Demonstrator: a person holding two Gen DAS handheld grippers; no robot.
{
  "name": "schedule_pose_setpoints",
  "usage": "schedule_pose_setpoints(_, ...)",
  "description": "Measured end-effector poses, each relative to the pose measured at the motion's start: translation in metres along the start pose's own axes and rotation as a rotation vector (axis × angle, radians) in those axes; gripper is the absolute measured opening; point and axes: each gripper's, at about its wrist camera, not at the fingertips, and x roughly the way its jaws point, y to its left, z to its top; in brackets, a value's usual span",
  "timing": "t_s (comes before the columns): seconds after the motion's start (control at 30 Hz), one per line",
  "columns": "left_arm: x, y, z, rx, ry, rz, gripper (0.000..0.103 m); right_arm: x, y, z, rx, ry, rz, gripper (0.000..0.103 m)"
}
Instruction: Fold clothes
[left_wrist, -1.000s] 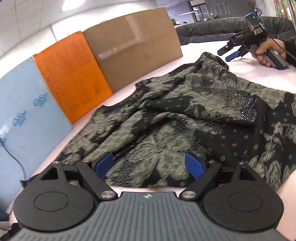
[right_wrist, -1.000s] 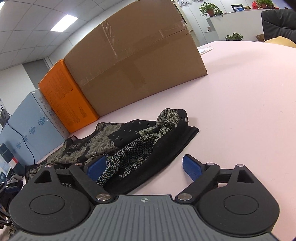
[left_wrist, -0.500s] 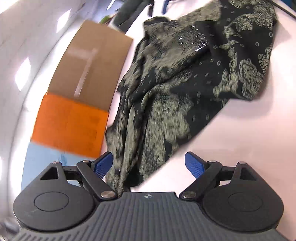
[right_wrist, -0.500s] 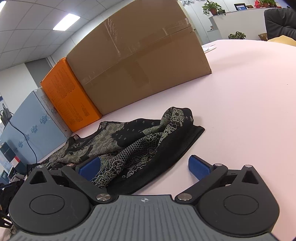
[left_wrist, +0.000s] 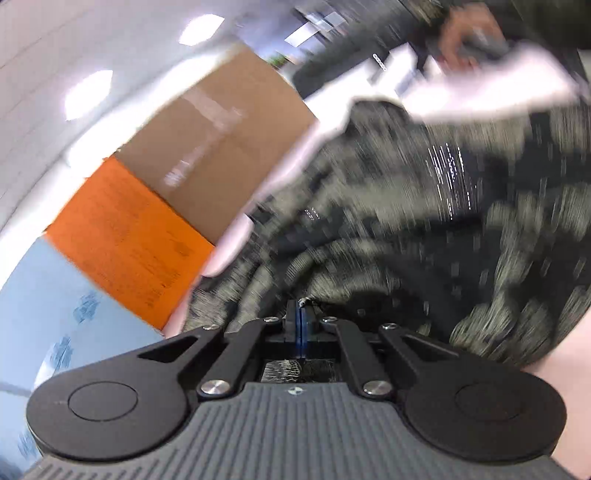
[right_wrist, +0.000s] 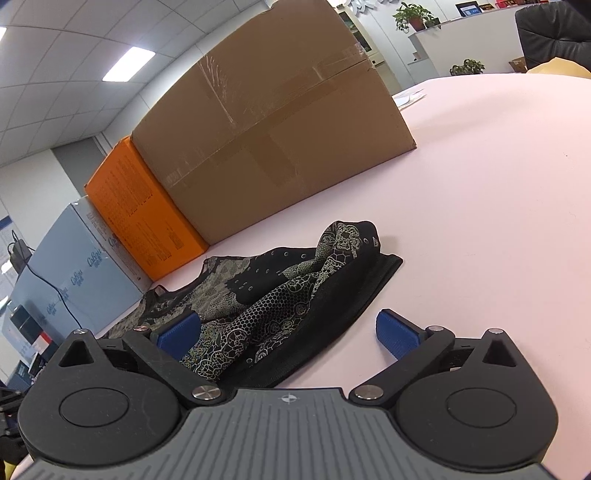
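Observation:
A black garment with a pale floral and honeycomb print (left_wrist: 424, 229) lies crumpled on the pink table (right_wrist: 498, 192). The left wrist view is motion-blurred. My left gripper (left_wrist: 300, 314) is shut, its blue pads pressed together on an edge of the garment. In the right wrist view the garment (right_wrist: 295, 288) lies bunched just ahead. My right gripper (right_wrist: 288, 332) is open; its left finger (right_wrist: 177, 330) sits over the cloth, its right finger (right_wrist: 397, 334) over bare table.
A large brown cardboard box (right_wrist: 266, 133), an orange box (right_wrist: 140, 214) and a light blue box (right_wrist: 74, 280) line the table's far side. The person's right hand (left_wrist: 465, 37) shows blurred at the top of the left wrist view. An office chair (right_wrist: 554, 33) stands far right.
My left gripper went from open to shut on the garment's edge while swinging fast. My right gripper stayed open and edged slightly closer to the cloth.

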Motion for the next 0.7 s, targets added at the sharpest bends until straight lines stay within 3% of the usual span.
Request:
schedule_pose_setpoints(0.13,-0.057,0.011,0.003,-0.175,-0.135,0.074,0.001,-0.001,-0.001,0.000,0.013,-0.006,0.005,0.102)
schedule_pose_setpoints(0.4,-0.146,-0.003,-0.007,-0.236,-0.229,0.107,0.006,-0.003,-0.002,0.000,0.026,-0.016,0.007,0.103)
schedule_pose_setpoints(0.47,-0.167,-0.007,-0.011,-0.249,-0.250,0.109,0.048,-0.002,-0.001,0.000,0.026,-0.016,0.006,0.103)
schedule_pose_setpoints(0.5,-0.177,-0.009,-0.013,-0.255,-0.260,0.110,0.103,-0.002,-0.001,0.000,0.025,-0.015,0.005,0.103)
schedule_pose_setpoints(0.57,-0.184,-0.006,-0.024,-0.290,-0.247,0.176,0.103,-0.002,0.000,0.000,0.023,-0.012,0.002,0.103)
schedule_pose_setpoints(0.7,-0.156,0.021,-0.041,-0.462,-0.085,0.252,0.103,-0.001,0.001,0.000,0.016,-0.005,-0.005,0.103)
